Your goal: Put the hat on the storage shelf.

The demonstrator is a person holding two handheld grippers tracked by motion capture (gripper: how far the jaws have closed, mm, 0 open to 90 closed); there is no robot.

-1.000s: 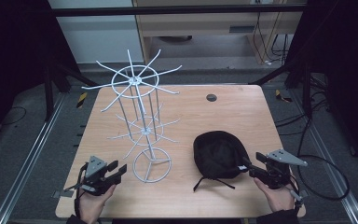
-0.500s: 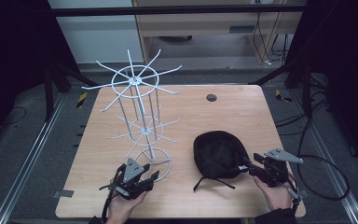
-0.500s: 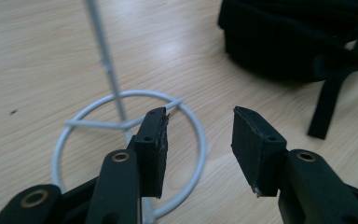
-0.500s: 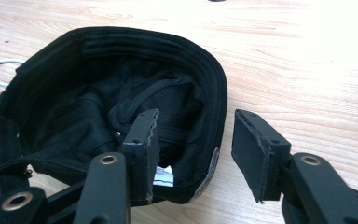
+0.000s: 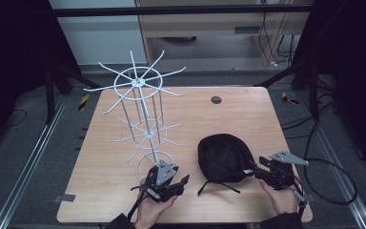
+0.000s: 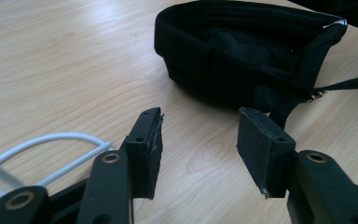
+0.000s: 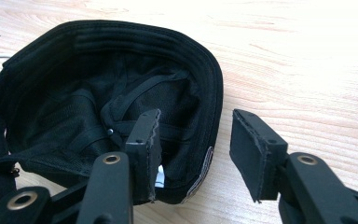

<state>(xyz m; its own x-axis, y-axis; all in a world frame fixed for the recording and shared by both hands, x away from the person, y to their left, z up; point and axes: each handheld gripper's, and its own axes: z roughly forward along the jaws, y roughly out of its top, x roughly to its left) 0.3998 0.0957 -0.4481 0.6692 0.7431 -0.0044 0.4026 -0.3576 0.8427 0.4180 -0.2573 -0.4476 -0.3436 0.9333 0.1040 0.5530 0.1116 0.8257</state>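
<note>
A black cap (image 5: 224, 157) lies upside down on the wooden table (image 5: 248, 114), its strap trailing toward the front edge. My right gripper (image 5: 255, 168) is open at the cap's right rim; in the right gripper view the rim of the cap (image 7: 121, 93) lies between the spread jaws of the right gripper (image 7: 193, 140). My left gripper (image 5: 183, 182) sits open at the front, left of the cap and just in front of the white wire rack's base ring (image 5: 155, 160). In the left gripper view the cap (image 6: 247, 51) is ahead of the left gripper (image 6: 200, 140), apart from it.
The white wire rack (image 5: 140, 109) stands upright on the table's left half, with spoke arms at two levels. A small dark round thing (image 5: 216, 99) lies near the far edge. A piece of the rack's base wire (image 6: 46, 144) curves beside the left jaw.
My left gripper has moved right along the front edge, from the table's left corner to just in front of the rack base, and now points at the cap. The right gripper has barely moved.
</note>
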